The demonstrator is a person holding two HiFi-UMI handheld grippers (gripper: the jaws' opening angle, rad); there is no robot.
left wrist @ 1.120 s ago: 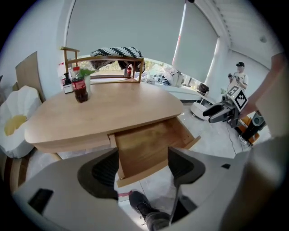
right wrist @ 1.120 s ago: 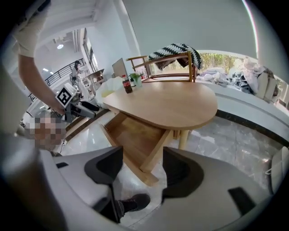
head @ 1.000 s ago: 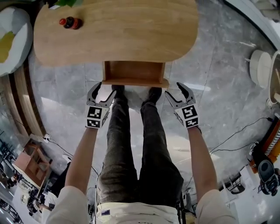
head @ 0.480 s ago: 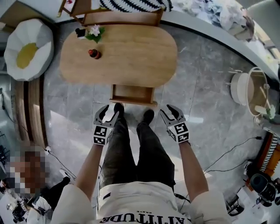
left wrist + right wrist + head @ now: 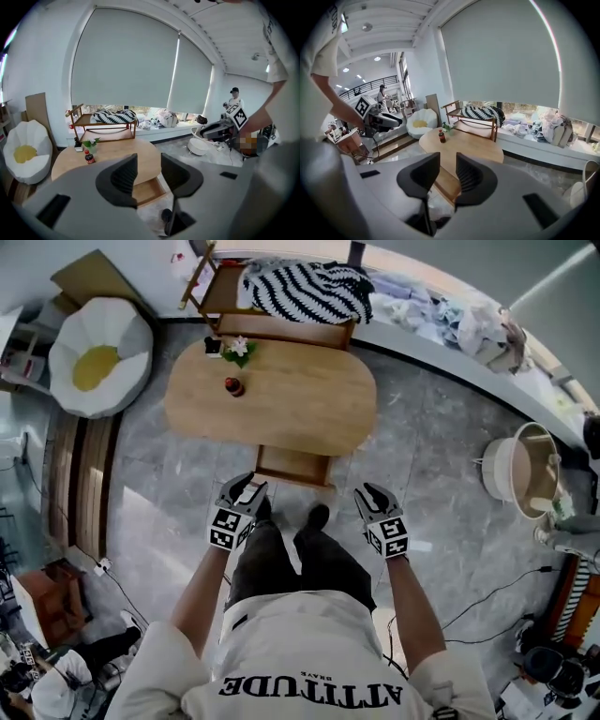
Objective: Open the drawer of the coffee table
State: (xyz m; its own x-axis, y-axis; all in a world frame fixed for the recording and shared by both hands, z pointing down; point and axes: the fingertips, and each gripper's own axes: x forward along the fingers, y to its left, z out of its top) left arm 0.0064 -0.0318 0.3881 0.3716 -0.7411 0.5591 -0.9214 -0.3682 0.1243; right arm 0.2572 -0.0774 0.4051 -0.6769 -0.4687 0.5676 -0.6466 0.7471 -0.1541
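Both hand-held grippers (image 5: 247, 486) (image 5: 368, 493) hang empty, slightly open (jaws just closing).

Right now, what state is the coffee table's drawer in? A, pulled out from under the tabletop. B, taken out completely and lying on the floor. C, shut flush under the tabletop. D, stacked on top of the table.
A: in the head view the drawer juts out from under the near edge of the coffee table, still attached, with its wooden inside showing.
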